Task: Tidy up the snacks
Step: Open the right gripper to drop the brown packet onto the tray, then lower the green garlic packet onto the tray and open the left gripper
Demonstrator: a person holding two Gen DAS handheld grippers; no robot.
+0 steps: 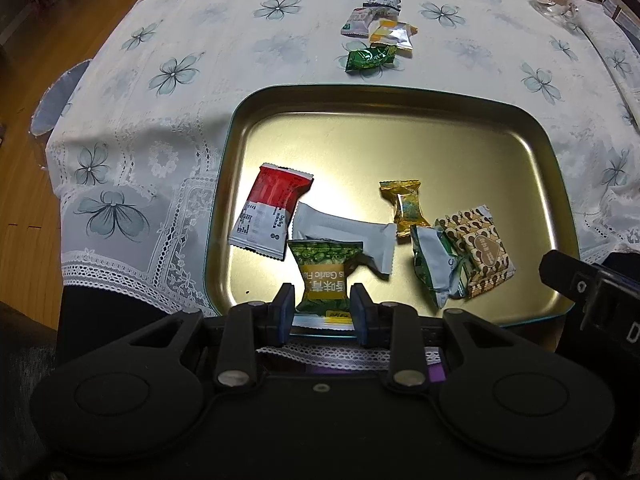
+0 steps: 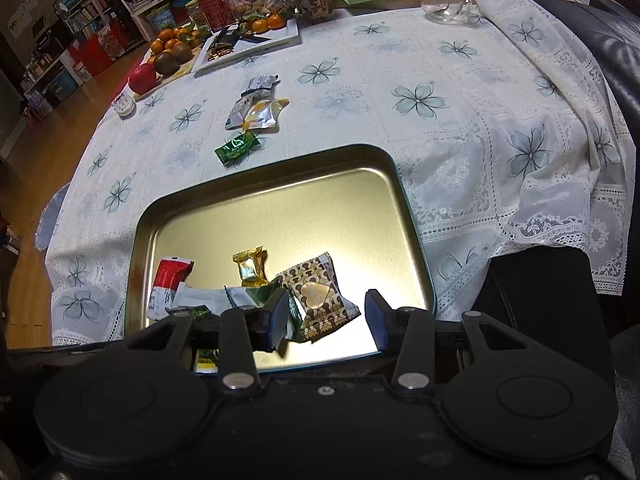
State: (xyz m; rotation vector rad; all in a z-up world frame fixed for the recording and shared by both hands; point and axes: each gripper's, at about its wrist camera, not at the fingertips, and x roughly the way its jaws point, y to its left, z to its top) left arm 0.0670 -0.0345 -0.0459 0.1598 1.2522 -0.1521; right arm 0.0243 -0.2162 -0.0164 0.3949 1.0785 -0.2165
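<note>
Between your left gripper's parted fingers lies the green garlic pea packet, its lower end just inside the tin tray's near rim; the pads seem not to press it, though the angle is poor. Your right gripper gapes with nothing between its fingers, the brown heart-print packet just ahead of it. Further ahead in the tray lie red-and-white, white and gold packets. Beyond the tray, four more snacks sit on the flowered tablecloth.
</note>
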